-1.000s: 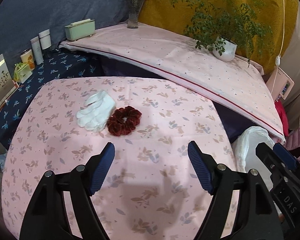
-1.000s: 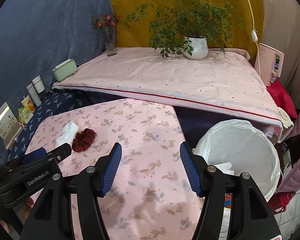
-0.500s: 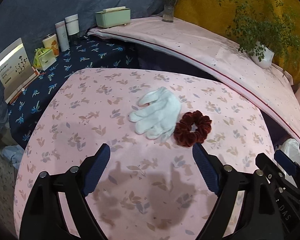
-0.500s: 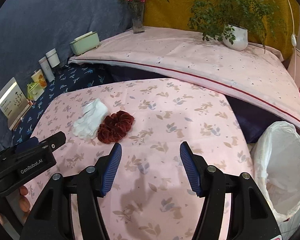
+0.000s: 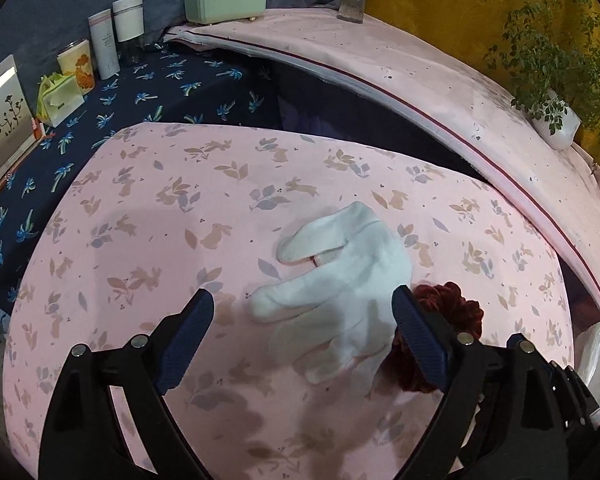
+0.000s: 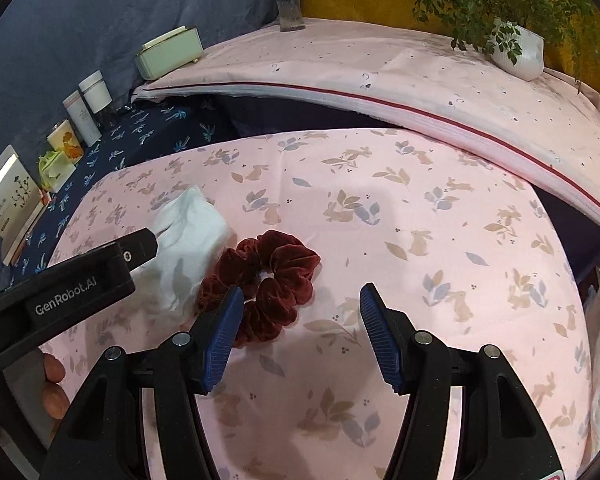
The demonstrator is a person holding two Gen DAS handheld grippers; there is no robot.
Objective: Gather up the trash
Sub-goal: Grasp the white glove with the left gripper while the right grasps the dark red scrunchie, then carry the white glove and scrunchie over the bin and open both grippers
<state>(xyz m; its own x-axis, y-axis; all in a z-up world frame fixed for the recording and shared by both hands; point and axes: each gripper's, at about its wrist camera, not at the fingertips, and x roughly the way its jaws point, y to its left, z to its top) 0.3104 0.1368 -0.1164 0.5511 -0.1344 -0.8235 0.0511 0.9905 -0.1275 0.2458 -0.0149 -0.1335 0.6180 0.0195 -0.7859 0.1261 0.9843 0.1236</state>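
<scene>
A white glove lies flat on the pink rabbit-print table, touching a dark red velvet scrunchie at its right. My left gripper is open, low over the glove, with the glove's fingers between its blue pads. In the right wrist view the glove and scrunchie lie left of centre. My right gripper is open and empty, its left pad over the scrunchie's near edge. The left gripper's black body covers part of the glove.
A white bin bag shows at the table's right edge. Behind stands a raised pink-covered shelf with a potted plant, a vase and a green box. Bottles, a cup and a card stand on the dark blue cloth.
Both grippers have moved forward and down toward the glove and scrunchie, which now look much larger. The left gripper's pads now straddle the glove. Both stay open.
</scene>
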